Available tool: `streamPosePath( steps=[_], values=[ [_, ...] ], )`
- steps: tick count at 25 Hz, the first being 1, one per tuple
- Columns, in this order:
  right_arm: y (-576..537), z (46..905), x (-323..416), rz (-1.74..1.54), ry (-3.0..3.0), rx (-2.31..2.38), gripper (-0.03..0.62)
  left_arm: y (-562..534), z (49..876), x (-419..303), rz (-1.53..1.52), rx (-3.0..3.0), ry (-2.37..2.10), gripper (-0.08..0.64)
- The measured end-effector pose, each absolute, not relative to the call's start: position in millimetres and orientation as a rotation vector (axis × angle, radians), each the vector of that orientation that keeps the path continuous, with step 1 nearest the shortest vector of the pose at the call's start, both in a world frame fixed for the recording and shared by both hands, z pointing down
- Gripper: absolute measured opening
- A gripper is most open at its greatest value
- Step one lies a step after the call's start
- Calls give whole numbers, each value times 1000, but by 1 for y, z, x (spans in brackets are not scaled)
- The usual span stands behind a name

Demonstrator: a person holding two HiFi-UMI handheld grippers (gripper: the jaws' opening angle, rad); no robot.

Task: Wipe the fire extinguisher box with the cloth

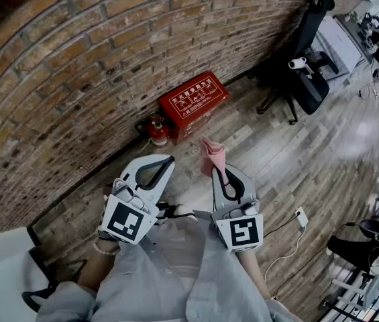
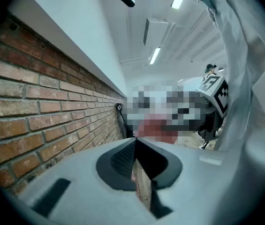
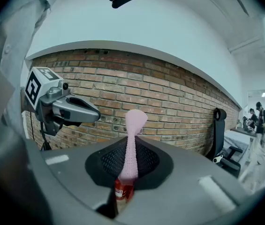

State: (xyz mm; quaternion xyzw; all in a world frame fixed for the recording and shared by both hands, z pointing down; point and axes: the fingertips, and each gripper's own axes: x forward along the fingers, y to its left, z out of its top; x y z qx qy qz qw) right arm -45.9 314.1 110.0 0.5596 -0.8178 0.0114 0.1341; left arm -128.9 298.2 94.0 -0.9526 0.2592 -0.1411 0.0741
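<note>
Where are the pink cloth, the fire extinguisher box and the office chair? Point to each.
pink cloth [image 3: 132, 142]: right gripper view, mid strip.
fire extinguisher box [image 1: 194, 101]: head view, red lid.
office chair [image 1: 311, 91]: head view, seat.

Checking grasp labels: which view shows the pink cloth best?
Right gripper view: the pink cloth stands pinched between the shut jaws of the right gripper, with its free end flaring above them. The head view shows only the cloth's upper part sticking out past that gripper's tips. The left gripper view doesn't show it.
</note>
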Motion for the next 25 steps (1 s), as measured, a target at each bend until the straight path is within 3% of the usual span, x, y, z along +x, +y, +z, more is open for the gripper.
streamPosePath(
  steps=[25],
  values=[
    [310, 108, -54, 40, -2322, 1699, 28, 301, 98, -143, -414, -2883, 715, -2]
  ],
)
